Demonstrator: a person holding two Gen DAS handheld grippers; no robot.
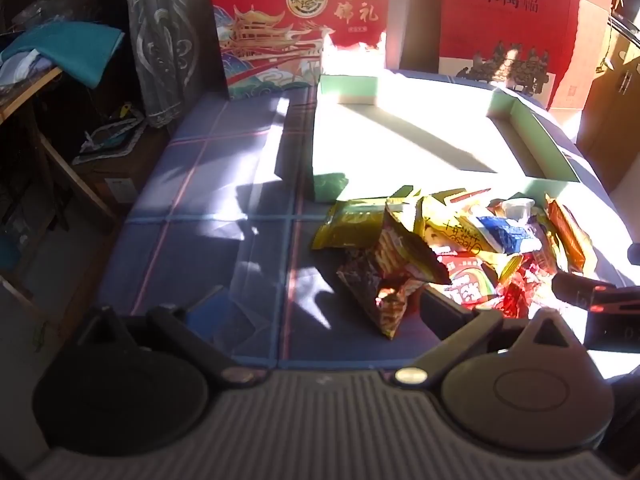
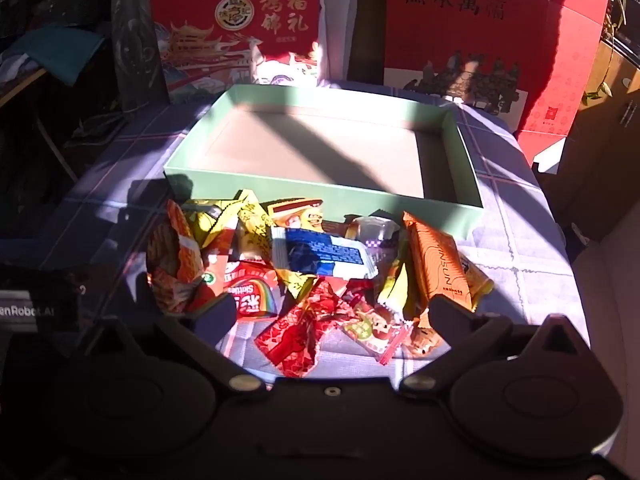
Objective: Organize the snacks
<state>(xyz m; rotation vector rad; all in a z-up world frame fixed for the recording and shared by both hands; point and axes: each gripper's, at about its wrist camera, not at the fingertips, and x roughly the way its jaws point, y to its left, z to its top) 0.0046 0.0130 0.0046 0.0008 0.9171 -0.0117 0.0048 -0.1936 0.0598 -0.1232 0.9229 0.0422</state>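
From the left wrist view, the left gripper [image 1: 308, 312] hangs with its fingers spread wide and nothing between them, above the blue checked tablecloth [image 1: 208, 200], which lies bare on the left up to the table's edge. The heap of bright foil snack packets [image 1: 452, 248] sits to the right, just in front of the shallow pale-green cardboard box [image 1: 536, 148], whose sunlit floor is bare. A dark part of the right gripper [image 1: 600, 300] shows at the right edge. Behind stands a red gift bag with gold Chinese characters and a pavilion drawing [image 1: 300, 24]. From the right wrist view, the right gripper [image 2: 332, 312] is also spread wide and holds nothing, low over the heap's near side. An orange packet [image 2: 440, 264] reads "INSUN"; a red packet [image 2: 252, 292] reads "Skittles". The box's near wall [image 2: 320, 196] touches the heap. A second red gift bag with dark characters [image 2: 460, 24] stands behind on the right.
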